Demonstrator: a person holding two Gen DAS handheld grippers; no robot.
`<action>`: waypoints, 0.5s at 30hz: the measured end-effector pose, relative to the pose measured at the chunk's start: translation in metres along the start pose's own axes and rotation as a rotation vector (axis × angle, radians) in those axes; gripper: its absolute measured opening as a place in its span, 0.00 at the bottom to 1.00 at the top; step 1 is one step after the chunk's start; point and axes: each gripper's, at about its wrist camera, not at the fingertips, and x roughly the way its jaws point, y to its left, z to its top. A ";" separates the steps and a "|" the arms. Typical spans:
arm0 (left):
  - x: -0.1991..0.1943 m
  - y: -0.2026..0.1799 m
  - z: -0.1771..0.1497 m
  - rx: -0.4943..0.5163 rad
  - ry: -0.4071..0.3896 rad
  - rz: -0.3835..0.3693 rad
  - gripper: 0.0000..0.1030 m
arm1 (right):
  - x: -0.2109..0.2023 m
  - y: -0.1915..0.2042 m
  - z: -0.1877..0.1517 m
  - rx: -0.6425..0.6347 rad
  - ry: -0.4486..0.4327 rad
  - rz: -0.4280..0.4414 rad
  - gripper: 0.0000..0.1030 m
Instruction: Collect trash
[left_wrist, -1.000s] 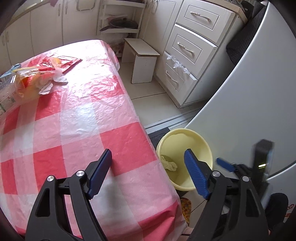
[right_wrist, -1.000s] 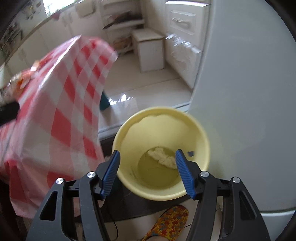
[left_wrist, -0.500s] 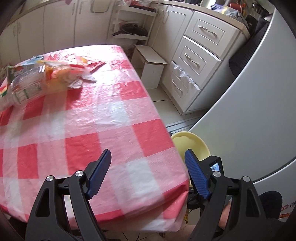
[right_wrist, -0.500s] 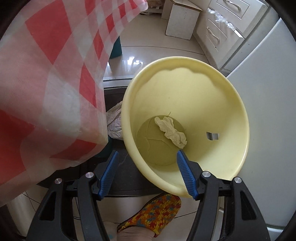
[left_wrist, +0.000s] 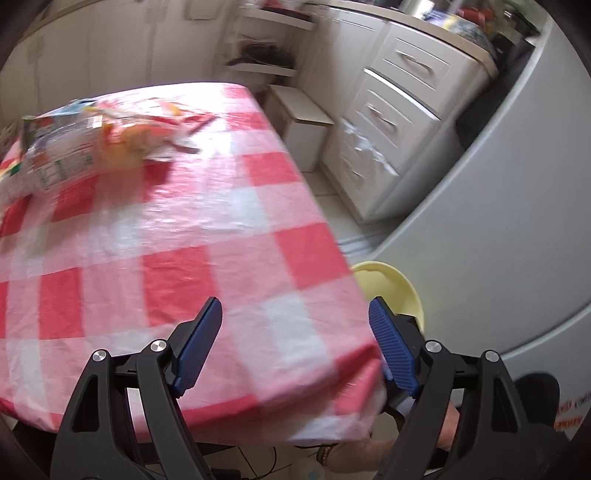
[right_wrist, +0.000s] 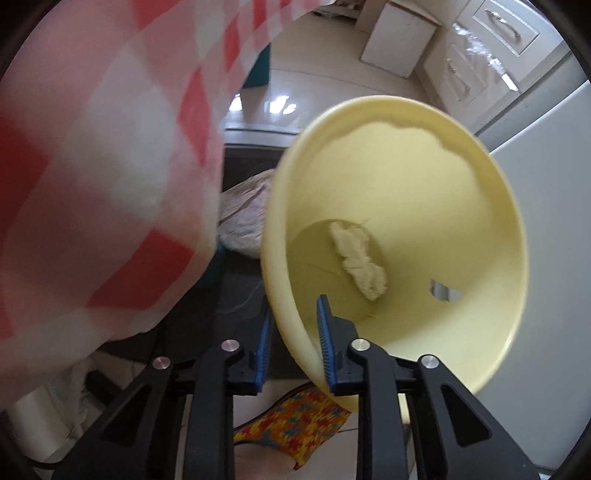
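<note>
A yellow plastic bin (right_wrist: 424, 192) stands tilted beside the table, with one crumpled tissue (right_wrist: 360, 260) in its bottom. My right gripper (right_wrist: 293, 350) is shut on the bin's near rim, one finger inside and one outside. The bin's top also shows in the left wrist view (left_wrist: 391, 284) past the table corner. My left gripper (left_wrist: 295, 347) is open and empty above the near edge of the red-and-white checked table (left_wrist: 177, 236). A pile of wrappers and a plastic bottle (left_wrist: 85, 147) lies at the table's far left.
A white fridge (left_wrist: 498, 206) stands right of the bin. Cream drawers (left_wrist: 388, 122) and a small white stool (left_wrist: 303, 122) are behind. The tablecloth (right_wrist: 103, 166) hangs close left of the bin, with a crumpled bag (right_wrist: 243, 218) on the floor under it.
My right gripper has closed onto the bin's near rim, and the bin now tilts. My left gripper has stayed open over the table's near edge.
</note>
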 end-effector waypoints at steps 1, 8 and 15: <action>0.001 -0.011 -0.002 0.037 0.007 -0.031 0.76 | 0.000 0.000 -0.004 -0.002 0.012 0.003 0.20; 0.030 -0.091 -0.033 0.265 0.108 -0.142 0.79 | -0.018 -0.035 -0.029 0.134 0.124 0.098 0.31; 0.072 -0.123 -0.020 0.047 0.060 -0.105 0.79 | -0.153 -0.119 -0.052 0.394 -0.184 -0.107 0.74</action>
